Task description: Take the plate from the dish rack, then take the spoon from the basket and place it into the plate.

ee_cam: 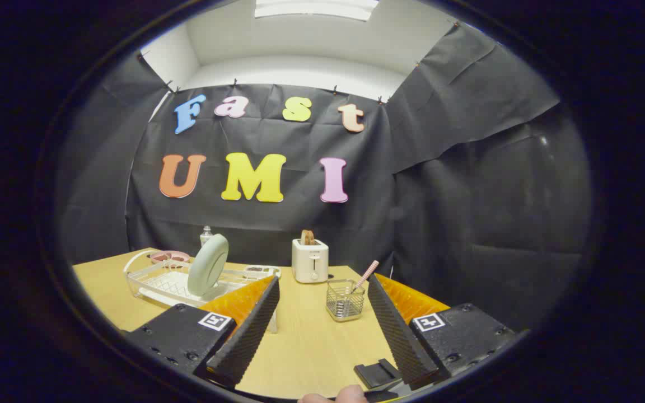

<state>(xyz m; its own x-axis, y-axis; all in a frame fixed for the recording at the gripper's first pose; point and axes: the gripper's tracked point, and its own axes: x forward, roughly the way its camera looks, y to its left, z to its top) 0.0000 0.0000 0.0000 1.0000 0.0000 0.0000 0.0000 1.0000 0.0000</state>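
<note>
Nothing done yet: the plate (208, 265) stands on edge in the rack (149, 280), off beyond the left finger. The tongs (322, 324) hang wide open, empty, above the desk (305, 352). The spoon (366, 276) waits in the basket (345, 300), just ahead.

We are looking into a recording booth dressed as a small kitchen. Black cloth (468, 184) hangs as walls around a pale wooden worktop (305, 336), with white wall and a ceiling light (316, 8) above the cloth. On the worktop we see kitchen things: a white dish rack (160, 282) holding a plate (208, 264), a toaster (310, 260) with bread in it, and a wire basket (345, 299) with a spoon (366, 275).
</note>
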